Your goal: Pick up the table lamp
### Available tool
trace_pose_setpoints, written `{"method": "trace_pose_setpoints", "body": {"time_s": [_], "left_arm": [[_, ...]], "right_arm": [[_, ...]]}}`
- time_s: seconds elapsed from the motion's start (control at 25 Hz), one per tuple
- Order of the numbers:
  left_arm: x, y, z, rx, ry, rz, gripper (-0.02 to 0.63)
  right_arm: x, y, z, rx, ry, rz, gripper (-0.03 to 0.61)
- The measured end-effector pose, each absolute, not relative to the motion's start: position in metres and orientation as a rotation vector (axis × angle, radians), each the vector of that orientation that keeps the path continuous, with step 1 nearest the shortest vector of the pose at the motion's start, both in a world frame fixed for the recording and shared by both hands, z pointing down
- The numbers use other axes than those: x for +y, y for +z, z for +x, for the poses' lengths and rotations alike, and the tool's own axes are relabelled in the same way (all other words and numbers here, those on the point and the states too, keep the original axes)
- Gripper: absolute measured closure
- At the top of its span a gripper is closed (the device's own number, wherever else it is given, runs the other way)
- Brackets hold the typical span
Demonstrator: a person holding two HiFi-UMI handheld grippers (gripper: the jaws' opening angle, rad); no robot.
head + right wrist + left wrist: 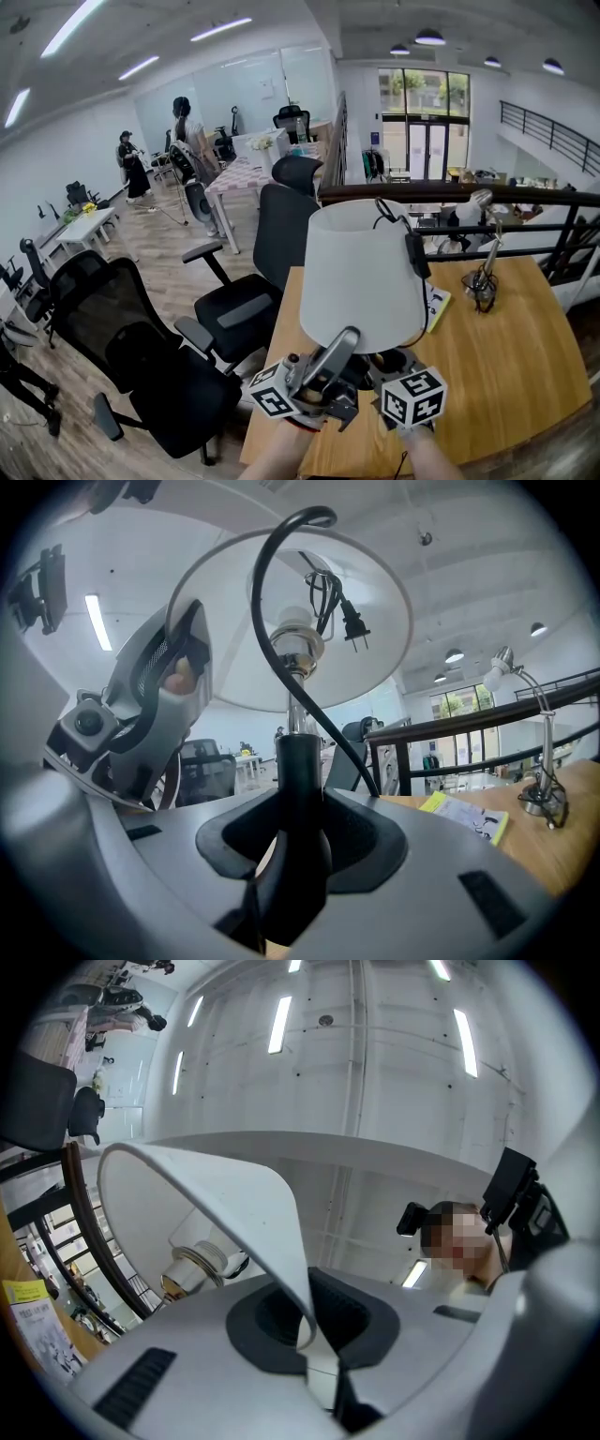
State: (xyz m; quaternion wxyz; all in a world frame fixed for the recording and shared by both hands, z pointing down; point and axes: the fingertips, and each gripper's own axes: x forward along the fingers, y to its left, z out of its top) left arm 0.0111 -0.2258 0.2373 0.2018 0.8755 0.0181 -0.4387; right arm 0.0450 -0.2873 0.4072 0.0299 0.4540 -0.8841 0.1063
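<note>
Leftward, the wooden counter [525,375] ends at a long edge that runs from the middle of the head view down to its lower left. Black office chairs [234,309] stand on the floor just beyond that edge. A dark railing [525,194] runs along the counter's far side, across the upper right of the frame. Bare wood lies open at the right and lower right. A small desk lamp [482,272] stands at the right of the counter, well apart from the white lamp [361,277]. A yellow booklet [437,306] lies just beside that lamp's right side. People [136,164] stand far off at the upper left.

The lamp fills the lower middle of the head view, over the counter's near left part, and its shade [225,1194] hides its base. The left gripper [314,1340] has its fingers closed on the shade's thin lower rim, which runs down between them. The right gripper [292,855] has its fingers gripping the lamp's black stem [298,771], which stands upright between them below the bulb socket. A black cord [267,592] loops up inside the shade, and its plug [354,625] hangs beside the socket.
</note>
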Motion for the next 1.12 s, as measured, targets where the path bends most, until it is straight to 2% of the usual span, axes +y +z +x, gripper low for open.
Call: {"method": "trace_pose_setpoints", "body": {"time_s": [1.12], "left_arm": [[-0.217,0.206,0.009,0.064,-1.233,2.493,0.603]], "right_arm": [[-0.287,0.373,0.044,-2.762,0.269,1.413,0.430]]}}
